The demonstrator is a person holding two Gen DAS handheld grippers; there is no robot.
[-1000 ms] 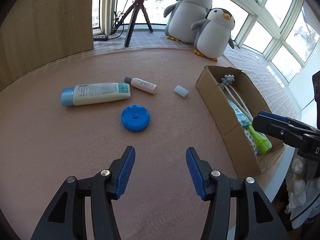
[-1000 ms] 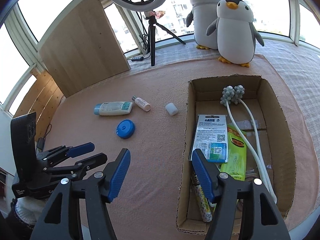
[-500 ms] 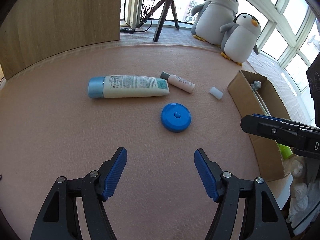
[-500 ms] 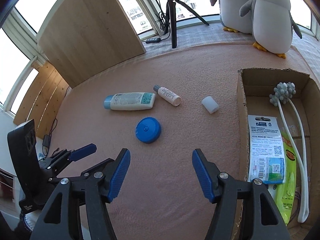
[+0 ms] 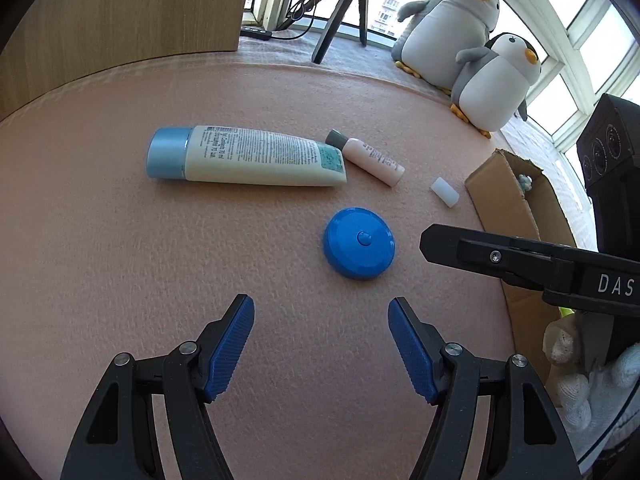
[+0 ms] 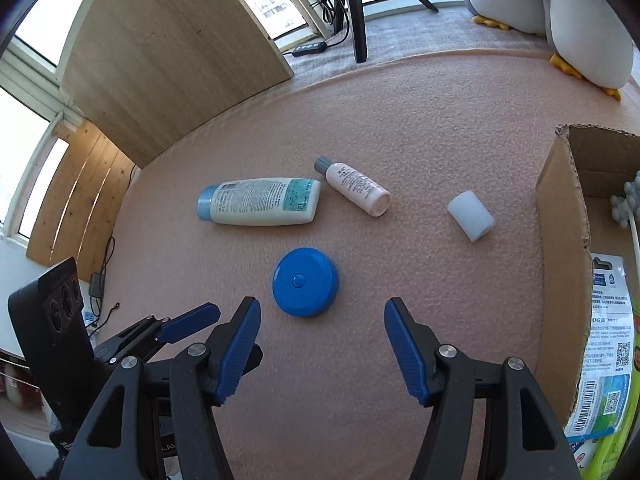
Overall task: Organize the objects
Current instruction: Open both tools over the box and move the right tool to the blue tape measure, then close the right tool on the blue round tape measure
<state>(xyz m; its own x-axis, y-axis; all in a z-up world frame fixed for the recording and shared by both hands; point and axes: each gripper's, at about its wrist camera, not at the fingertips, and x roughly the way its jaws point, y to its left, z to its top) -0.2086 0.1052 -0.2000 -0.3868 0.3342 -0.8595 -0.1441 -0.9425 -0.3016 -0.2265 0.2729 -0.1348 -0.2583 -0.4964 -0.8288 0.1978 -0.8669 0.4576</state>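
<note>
A blue round disc lies on the pink felt mat, just ahead of both grippers. Behind it lie a cream tube with a blue cap, a small pink bottle with a grey cap and a white cylinder. My left gripper is open and empty, short of the disc. My right gripper is open and empty too, with the disc slightly left of its centre line. The cardboard box stands at the right with packets inside.
Two plush penguins sit beyond the mat at the back right. A tripod and a wooden panel stand at the back. The right gripper's body and a gloved hand cross the left wrist view's right side.
Both grippers have moved left and forward towards the loose items; the box has slid to the right edge of both views. The right gripper has swung off the box to the disc.
</note>
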